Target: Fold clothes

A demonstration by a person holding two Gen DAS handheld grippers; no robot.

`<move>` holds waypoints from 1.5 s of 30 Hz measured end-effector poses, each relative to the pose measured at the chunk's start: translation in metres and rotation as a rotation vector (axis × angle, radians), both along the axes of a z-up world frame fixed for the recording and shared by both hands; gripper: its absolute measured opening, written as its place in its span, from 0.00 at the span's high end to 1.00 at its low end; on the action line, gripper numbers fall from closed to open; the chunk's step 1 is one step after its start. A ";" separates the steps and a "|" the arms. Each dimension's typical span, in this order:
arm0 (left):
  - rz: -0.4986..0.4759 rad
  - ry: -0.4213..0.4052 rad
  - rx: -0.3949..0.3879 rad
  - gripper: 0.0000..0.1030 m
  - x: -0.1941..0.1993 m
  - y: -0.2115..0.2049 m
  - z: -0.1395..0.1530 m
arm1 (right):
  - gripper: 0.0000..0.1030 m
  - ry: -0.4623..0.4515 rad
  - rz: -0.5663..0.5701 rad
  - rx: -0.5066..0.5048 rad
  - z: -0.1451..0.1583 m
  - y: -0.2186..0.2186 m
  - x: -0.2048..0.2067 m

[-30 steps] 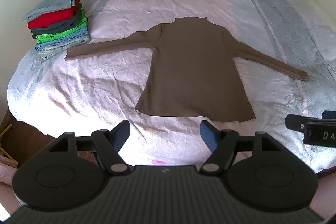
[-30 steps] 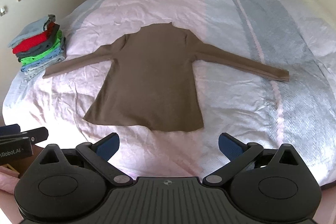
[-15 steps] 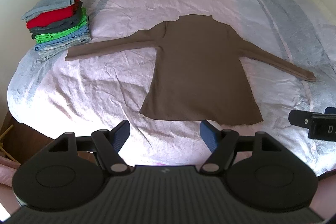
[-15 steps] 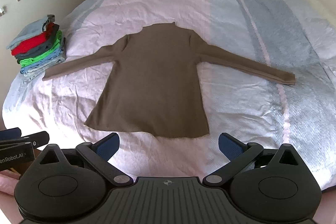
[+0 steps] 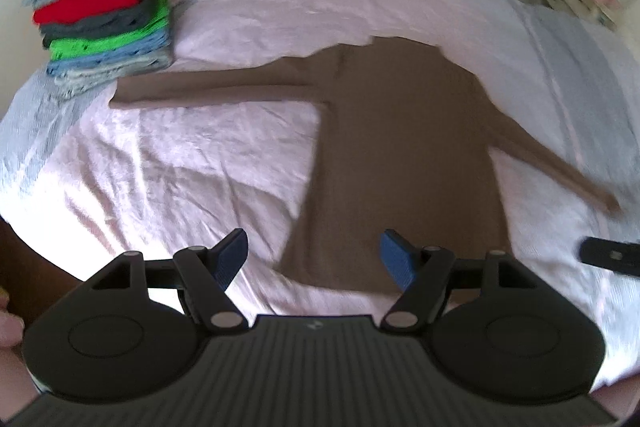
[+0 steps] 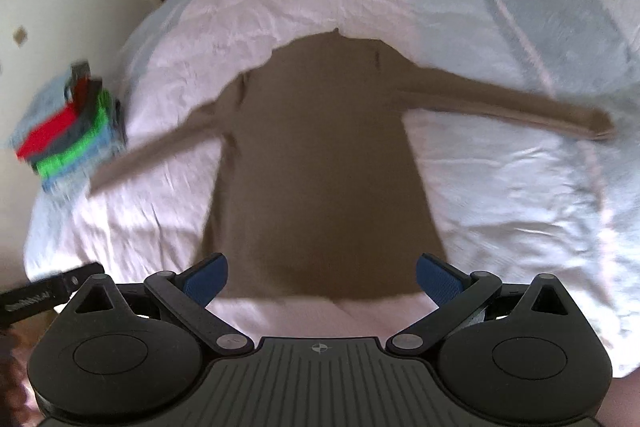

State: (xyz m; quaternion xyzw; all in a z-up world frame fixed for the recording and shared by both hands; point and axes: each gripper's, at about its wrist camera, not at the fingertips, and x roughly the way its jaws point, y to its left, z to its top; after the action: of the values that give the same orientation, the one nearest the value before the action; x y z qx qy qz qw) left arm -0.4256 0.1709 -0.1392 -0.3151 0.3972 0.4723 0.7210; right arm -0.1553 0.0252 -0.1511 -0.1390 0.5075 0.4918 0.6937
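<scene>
I am looking down on a wide bed (image 5: 248, 147) under a pale pink and grey-blue cover, with light wardrobe doors behind it and a cream wall to the left. The brown long-sleeved top (image 5: 404, 155) lies flat in the middle of the bed. Its long axis runs away from me: the hem is nearest my grippers and the collar points toward the wardrobes. Both sleeves stretch out sideways across the cover, one toward the stack of folded clothes (image 5: 104, 15) at the left edge of the bed, its cuff just beside the bottom of the stack, and the other toward the grey-blue side on the right.

My left gripper (image 5: 312, 261) hangs over the near left corner of the hem with its blue pads spread wide and nothing between them. My right gripper (image 6: 322, 279) is likewise wide open and empty, over the middle of the hem, with the fabric showing between its fingers. I see no contact with the top from either one.

Compared with a second ago, both grippers have come forward and lower. The top fills more of each view, and the hem that lay well ahead of the fingertips now sits level with them. Both views are blurred. The top itself has not shifted on the bed.
</scene>
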 end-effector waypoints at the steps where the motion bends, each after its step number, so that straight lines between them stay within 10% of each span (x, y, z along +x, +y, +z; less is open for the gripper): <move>1: 0.026 -0.007 -0.014 0.32 -0.004 0.016 -0.006 | 0.00 0.016 -0.017 0.006 -0.003 0.008 0.007; 15: 0.667 -0.515 -0.141 0.55 -0.151 0.245 -0.158 | 0.00 0.211 -0.273 -0.031 -0.085 0.145 0.083; 26: 0.980 -0.714 -0.066 0.58 -0.211 0.319 -0.254 | 0.00 0.207 -0.284 -0.157 -0.163 0.185 0.075; 32: 0.957 -0.661 0.016 0.94 -0.201 0.332 -0.257 | 0.00 0.189 -0.236 -0.168 -0.184 0.186 0.076; 36: 0.885 -0.607 0.113 0.97 -0.177 0.341 -0.238 | 0.01 0.176 -0.205 -0.166 -0.193 0.191 0.086; 45: 0.192 -0.749 0.350 0.97 0.015 0.298 -0.114 | 0.01 0.189 -0.276 -0.128 -0.193 0.183 0.134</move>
State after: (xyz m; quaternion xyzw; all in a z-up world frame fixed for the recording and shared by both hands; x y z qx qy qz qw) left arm -0.4102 0.4692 -0.2527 -0.3735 -0.0096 0.4503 0.8109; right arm -0.0217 0.2087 -0.3437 -0.0649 0.6151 0.3694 0.6935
